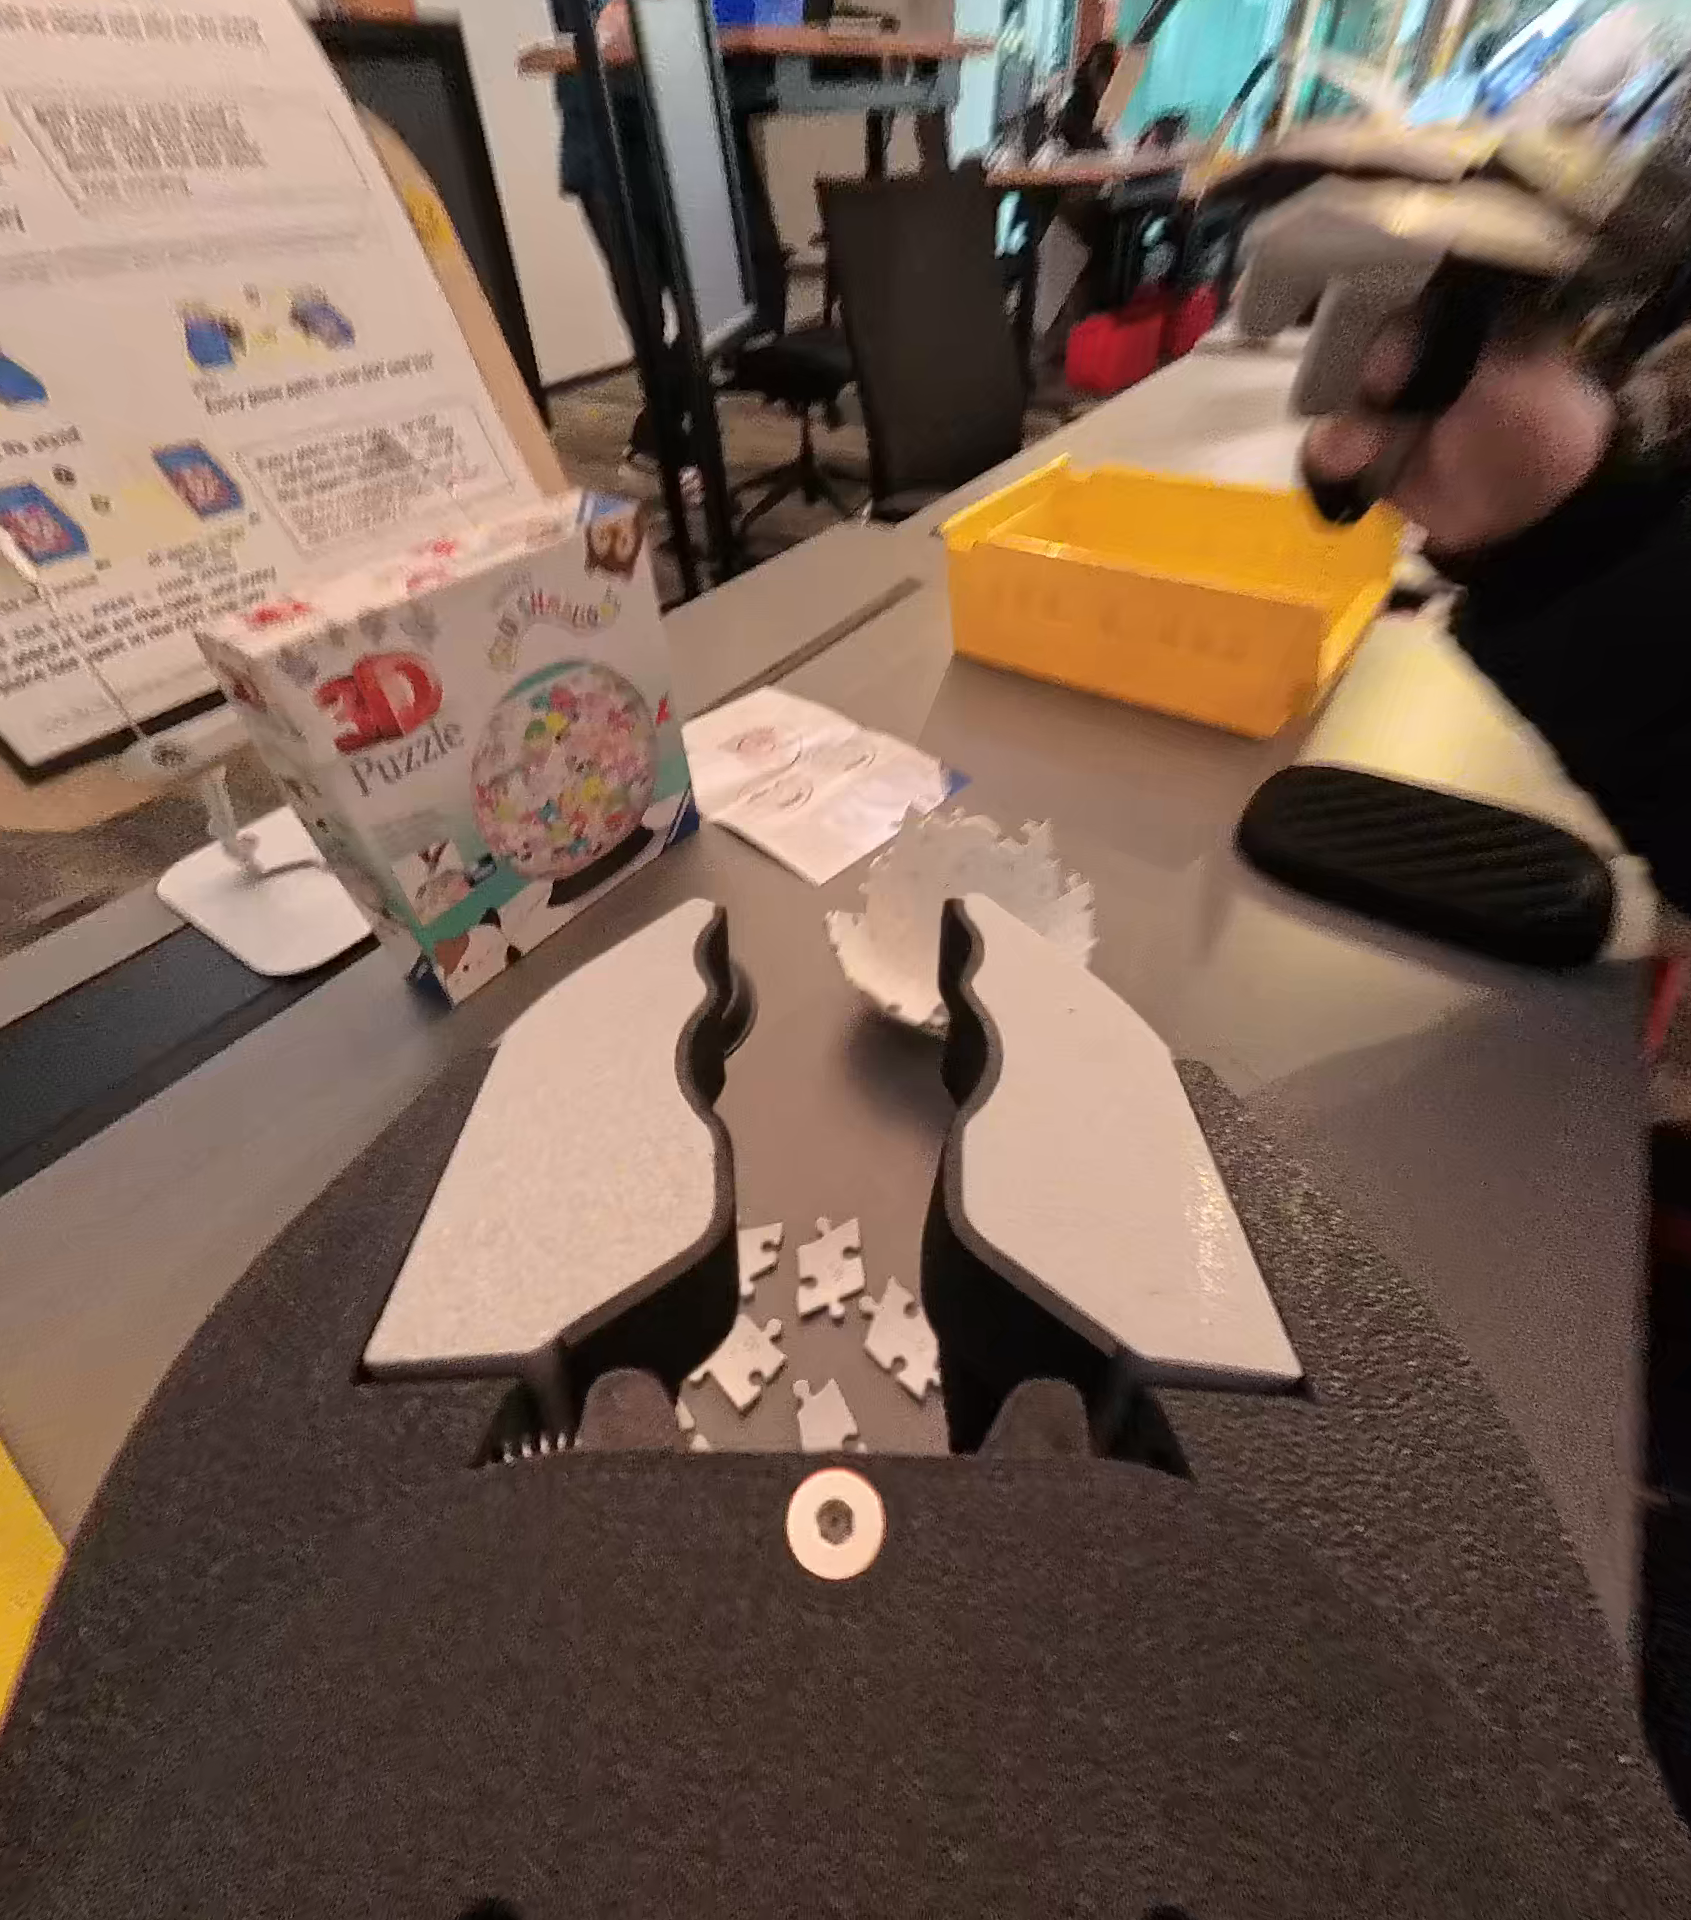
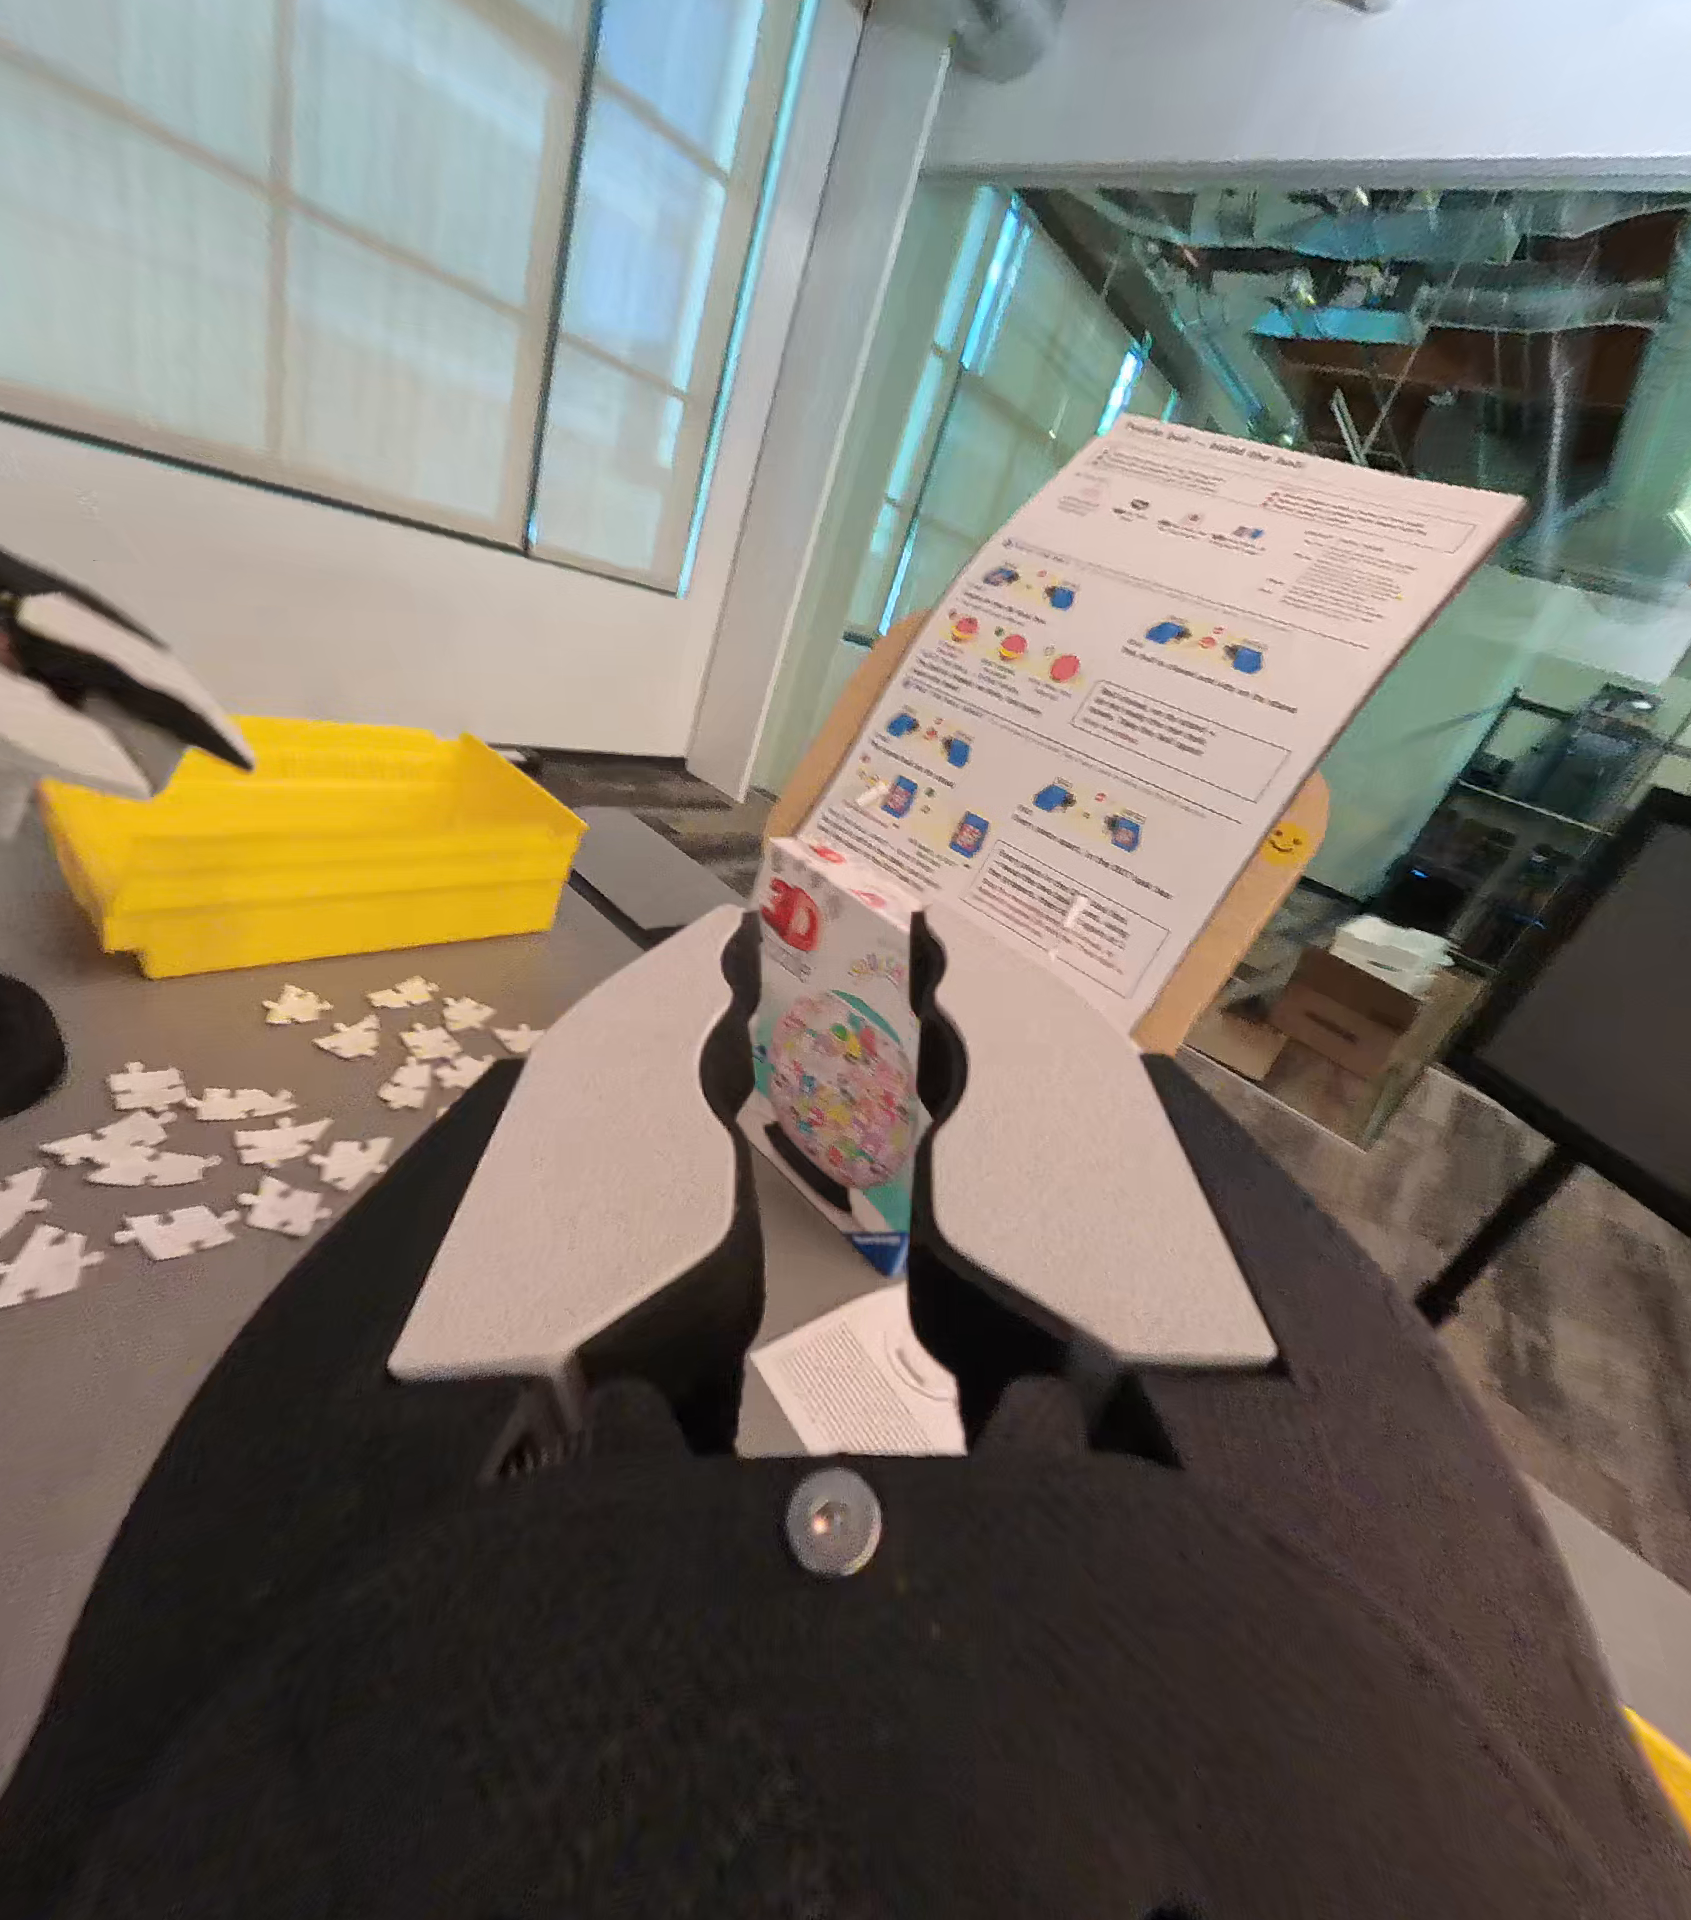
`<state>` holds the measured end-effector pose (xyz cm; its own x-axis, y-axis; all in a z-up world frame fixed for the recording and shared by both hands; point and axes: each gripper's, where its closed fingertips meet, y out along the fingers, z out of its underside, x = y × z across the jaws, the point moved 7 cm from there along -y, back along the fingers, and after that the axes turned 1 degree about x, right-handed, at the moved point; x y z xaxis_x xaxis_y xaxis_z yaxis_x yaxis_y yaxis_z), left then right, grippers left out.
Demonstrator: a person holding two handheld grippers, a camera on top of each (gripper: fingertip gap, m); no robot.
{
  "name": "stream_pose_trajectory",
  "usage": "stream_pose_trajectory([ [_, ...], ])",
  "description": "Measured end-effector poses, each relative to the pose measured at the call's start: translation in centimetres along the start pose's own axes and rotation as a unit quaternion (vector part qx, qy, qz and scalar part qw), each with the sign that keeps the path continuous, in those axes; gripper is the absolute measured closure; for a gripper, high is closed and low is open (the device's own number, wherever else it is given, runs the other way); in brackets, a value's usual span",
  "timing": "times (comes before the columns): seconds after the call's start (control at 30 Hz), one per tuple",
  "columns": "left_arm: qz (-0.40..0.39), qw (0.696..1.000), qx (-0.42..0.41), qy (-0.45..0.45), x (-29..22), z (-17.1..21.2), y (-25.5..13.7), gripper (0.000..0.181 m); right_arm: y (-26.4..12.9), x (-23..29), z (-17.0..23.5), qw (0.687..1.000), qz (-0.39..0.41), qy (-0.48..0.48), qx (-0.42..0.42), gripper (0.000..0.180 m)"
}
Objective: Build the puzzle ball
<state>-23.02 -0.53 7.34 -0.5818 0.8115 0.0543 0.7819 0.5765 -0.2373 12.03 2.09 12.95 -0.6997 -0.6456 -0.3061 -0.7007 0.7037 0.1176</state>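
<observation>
Grey table (image 1: 1184, 997) is strewn with loose pieces (image 2: 155, 1153); half-built ball (image 1: 955, 914) is seen beyond left gripper (image 1: 836, 997), box (image 2: 836, 1049) beyond right gripper (image 2: 830, 997); both held parted, empty.

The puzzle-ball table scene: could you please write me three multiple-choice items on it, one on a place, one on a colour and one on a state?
1. Where does the partly built white puzzle shell sit?
A. Inside the bin
B. On the grey table, ahead of the left gripper
C. On top of the puzzle box

2. What colour is the open bin?
A. Yellow
B. Blue
C. Red

3. How is the right gripper?
A. Shut on a piece
B. Shut on the leaflet
C. Open and empty

Answers: 1 B, the shell rests on the tabletop beyond the fingertips. 2 A, its walls are plainly yellow. 3 C, a clear gap shows between its fingers, with nothing between them.
</observation>
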Motion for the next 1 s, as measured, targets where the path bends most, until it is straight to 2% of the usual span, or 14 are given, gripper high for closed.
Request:
stream_pose_trajectory([
  [0.1, -0.004, 1.0, 0.004, -0.021, -0.7, 2.4, 3.3, 0.139, 1.1, -0.4, 1.4, 1.0, -0.015, 0.022, 0.005, 0.154],
  [0.2, 0.015, 0.998, 0.056, -0.029, -0.3, 3.3, 6.3, 0.138, 2.3, -0.2, 5.4, 0.992, -0.05, 0.034, 0.11, 0.153],
  [0.3, 0.032, 0.991, 0.127, -0.025, 0.3, 3.2, 8.4, 0.128, 1.4, 2.6, 9.4, 0.971, -0.1, 0.058, 0.211, 0.152],
  [0.4, 0.059, 0.988, 0.144, -0.019, 0.3, 2.5, 10.1, 0.129, -0.3, 5.8, 11.2, 0.962, -0.116, 0.0, 0.248, 0.159],
  [0.53, 0.092, 0.972, 0.214, 0.003, 1.1, 2.9, 12.9, 0.127, -1.1, 7.8, 13.7, 0.926, -0.12, -0.092, 0.347, 0.159],
  [0.73, 0.147, 0.958, 0.245, 0.012, 1.5, 3.6, 16.3, 0.132, -0.1, 8.8, 15.8, 0.905, -0.165, -0.071, 0.386, 0.162],
  [0.87, 0.194, 0.949, 0.247, -0.03, 0.4, 4.8, 16.0, 0.134, 0.5, 9.9, 15.4, 0.906, -0.202, -0.043, 0.37, 0.163],
  [1.0, 0.215, 0.946, 0.239, -0.033, -0.6, 6.2, 15.0, 0.135, 0.7, 9.8, 15.4, 0.9, -0.194, -0.077, 0.382, 0.162],
])
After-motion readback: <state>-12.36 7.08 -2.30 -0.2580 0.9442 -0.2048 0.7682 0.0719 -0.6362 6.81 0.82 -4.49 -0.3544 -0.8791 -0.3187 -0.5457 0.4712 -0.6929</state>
